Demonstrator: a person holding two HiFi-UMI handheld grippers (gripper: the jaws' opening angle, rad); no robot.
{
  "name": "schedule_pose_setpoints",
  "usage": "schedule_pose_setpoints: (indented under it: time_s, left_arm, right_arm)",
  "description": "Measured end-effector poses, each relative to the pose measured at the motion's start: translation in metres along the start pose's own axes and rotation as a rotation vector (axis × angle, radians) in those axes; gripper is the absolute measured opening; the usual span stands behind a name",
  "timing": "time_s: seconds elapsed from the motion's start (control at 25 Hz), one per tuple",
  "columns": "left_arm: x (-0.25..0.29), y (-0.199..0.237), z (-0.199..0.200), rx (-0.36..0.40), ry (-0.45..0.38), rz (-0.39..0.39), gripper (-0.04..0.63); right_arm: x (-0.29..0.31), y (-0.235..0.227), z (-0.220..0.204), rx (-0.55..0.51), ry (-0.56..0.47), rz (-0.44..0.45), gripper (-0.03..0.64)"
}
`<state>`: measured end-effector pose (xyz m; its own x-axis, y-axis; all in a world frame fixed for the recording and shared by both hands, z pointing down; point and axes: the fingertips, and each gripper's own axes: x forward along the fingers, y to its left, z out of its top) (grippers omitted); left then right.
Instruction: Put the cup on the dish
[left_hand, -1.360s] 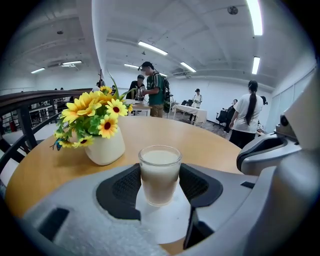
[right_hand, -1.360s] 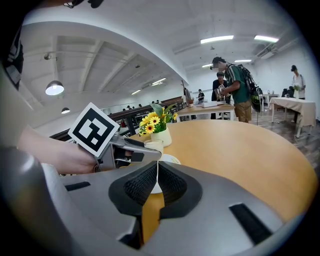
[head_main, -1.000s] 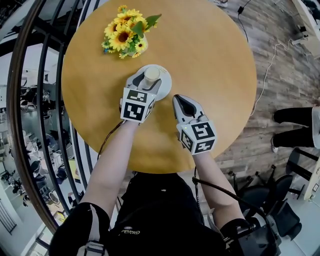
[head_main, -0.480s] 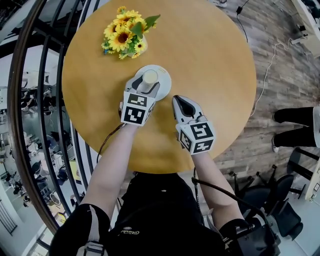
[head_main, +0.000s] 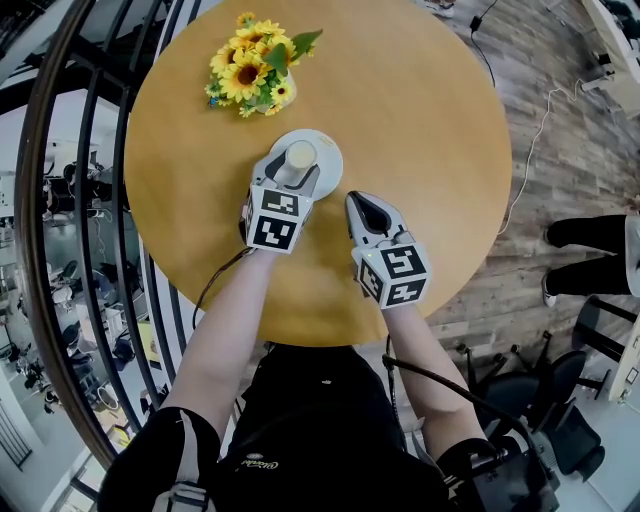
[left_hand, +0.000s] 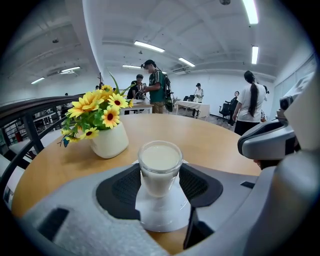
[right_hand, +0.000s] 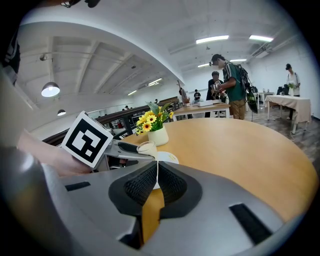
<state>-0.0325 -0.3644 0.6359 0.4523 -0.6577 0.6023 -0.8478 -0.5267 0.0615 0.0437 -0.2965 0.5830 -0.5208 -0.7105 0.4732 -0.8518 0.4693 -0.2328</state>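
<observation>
A clear glass cup (head_main: 301, 153) of milky drink stands over the middle of the white dish (head_main: 327, 150) on the round wooden table (head_main: 420, 150). My left gripper (head_main: 296, 166) reaches in from the near side, and its black pads press both sides of the cup (left_hand: 159, 167). Under the glass, the dish (left_hand: 162, 220) shows between the jaws. My right gripper (head_main: 362, 206) rests just right of the dish, shut with nothing in it. Its pads meet at the tip (right_hand: 157, 167), and the cup (right_hand: 147, 148) and dish (right_hand: 168, 158) lie beyond them.
A white pot of sunflowers (head_main: 255, 75) stands on the table behind and left of the dish. A dark curved railing (head_main: 90, 200) runs along the table's left edge. A person's legs (head_main: 590, 250) and cables are on the wood floor at right.
</observation>
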Motion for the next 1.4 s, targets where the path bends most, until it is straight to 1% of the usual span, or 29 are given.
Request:
schedule_pose_setpoints:
  time_s: [0.24,0.56,0.8,1.16,1.32,1.4]
  left_arm:
    - [0.0,0.0,0.0,-0.011,-0.004,0.002,0.244]
    - [0.0,0.001,0.002,0.005,-0.019,-0.004,0.252]
    - [-0.001,-0.001,0.002,0.002,-0.033,-0.008,0.287]
    - [-0.005,-0.002,-0.005,0.016,-0.014,0.004,0.287]
    - [-0.013,-0.002,-0.007,-0.005,-0.014,0.005,0.287]
    - [-0.018,-0.004,-0.007,-0.003,-0.017,0.008,0.283]
  right_arm:
    - [0.001,0.001,0.001,0.005,-0.003,0.002,0.007]
    - [0.001,-0.001,0.0,0.006,-0.004,-0.004,0.006]
    - [0.0,-0.001,-0.001,0.008,-0.004,-0.008,0.008]
    - [-0.005,-0.002,-0.002,0.002,-0.007,-0.013,0.008]
    - [-0.009,0.001,0.001,-0.005,-0.016,-0.012,0.007]
    - [-0.012,0.001,0.003,-0.008,-0.021,-0.014,0.008]
